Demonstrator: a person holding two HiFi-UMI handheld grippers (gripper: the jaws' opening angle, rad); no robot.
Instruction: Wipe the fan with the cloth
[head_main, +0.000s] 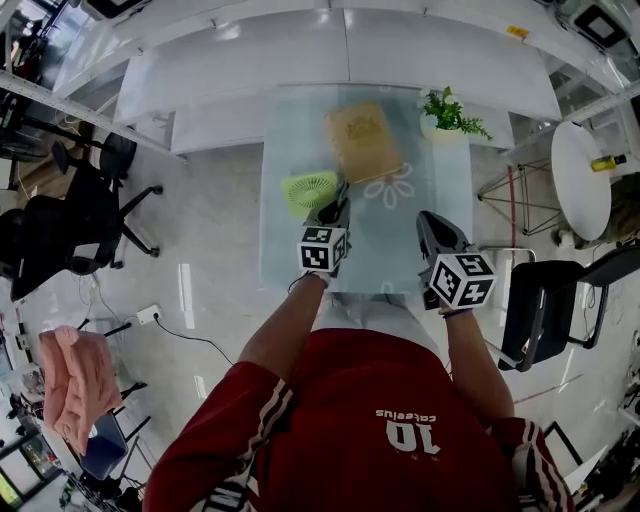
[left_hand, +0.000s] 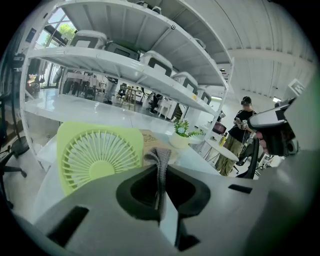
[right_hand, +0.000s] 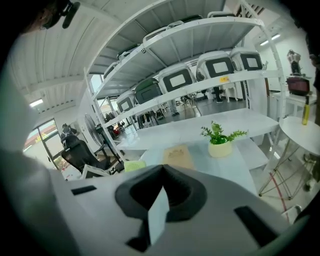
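- Grey cloth (left_hand: 161, 165) sits clamped in the left gripper (left_hand: 161, 197), near the green fan (left_hand: 97, 156) at centre-left.
- Jaws of the right gripper (right_hand: 159, 212) are together and empty.
- Wiping seems not yet begun.

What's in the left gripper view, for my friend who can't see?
The left hand-held gripper pinches a grey cloth strip, with a green square fan standing just beyond on a pale table. A potted plant and white shelves sit behind.

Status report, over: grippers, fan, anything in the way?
Left gripper shut on cloth. Right gripper shut, empty. Fan just left of cloth. Nothing between them.
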